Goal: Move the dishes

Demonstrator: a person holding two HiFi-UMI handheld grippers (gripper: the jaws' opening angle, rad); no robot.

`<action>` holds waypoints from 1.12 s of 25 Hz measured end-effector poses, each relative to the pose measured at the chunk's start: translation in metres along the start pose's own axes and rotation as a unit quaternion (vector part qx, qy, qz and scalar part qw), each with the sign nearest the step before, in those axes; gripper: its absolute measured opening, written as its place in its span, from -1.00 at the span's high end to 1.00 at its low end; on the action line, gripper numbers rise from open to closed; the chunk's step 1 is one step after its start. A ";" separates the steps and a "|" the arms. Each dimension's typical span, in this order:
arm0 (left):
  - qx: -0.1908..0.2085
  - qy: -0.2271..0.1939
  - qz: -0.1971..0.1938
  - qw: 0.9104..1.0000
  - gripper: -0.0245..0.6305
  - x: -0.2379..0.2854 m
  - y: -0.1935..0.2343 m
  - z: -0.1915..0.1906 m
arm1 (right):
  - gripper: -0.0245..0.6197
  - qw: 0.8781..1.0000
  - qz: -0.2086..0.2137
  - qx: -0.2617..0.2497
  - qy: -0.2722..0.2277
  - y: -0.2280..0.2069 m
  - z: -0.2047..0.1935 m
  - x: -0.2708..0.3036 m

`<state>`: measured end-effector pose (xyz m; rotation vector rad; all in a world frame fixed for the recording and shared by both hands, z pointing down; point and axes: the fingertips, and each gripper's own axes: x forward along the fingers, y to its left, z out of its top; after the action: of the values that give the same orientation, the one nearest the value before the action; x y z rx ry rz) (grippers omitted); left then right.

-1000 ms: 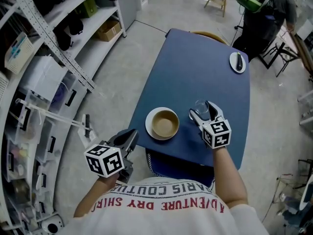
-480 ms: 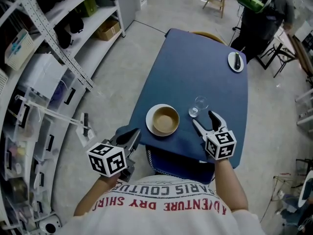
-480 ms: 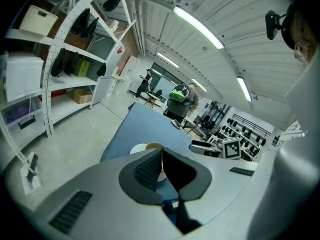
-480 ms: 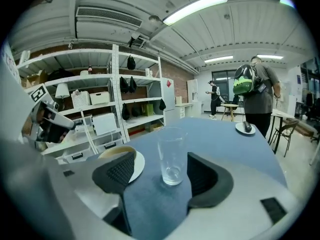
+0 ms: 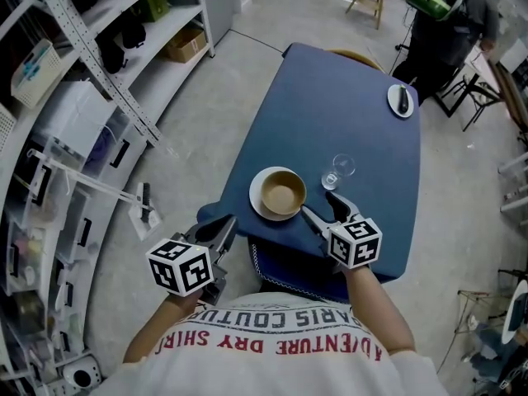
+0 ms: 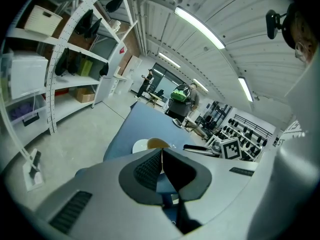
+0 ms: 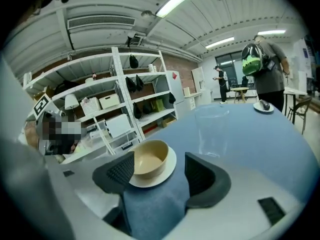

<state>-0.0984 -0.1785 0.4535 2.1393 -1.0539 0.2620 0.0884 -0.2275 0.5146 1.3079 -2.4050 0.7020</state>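
Right gripper (image 5: 319,207) — jaws spread, aimed at tan bowl (image 5: 280,191) on white plate (image 5: 254,200); approach step, next likely gripping the plate rim. Left gripper (image 5: 221,229) — jaws pressed together, idle

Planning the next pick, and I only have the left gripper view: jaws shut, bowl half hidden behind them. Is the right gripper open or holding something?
Observer: The right gripper is open and grips nothing. The tan bowl on its white plate sits just ahead of its jaws.
Operator: Anything else near the bowl?
Observer: A clear glass stands upright on the table to the bowl's right, apart from the plate.
Operator: Where is my left gripper relative to the table?
Observer: The head view shows the left gripper beside the near left corner of the blue table, touching neither dish.
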 end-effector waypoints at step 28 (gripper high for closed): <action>-0.009 -0.018 0.051 0.999 0.84 -0.020 0.028 0.000 | 0.67 0.970 0.013 0.239 0.032 0.000 -0.027 0.049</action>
<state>-0.1327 -0.1782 0.4588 2.0851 -1.1826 0.2623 0.0636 -0.2468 0.5609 1.3928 -2.2851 1.3731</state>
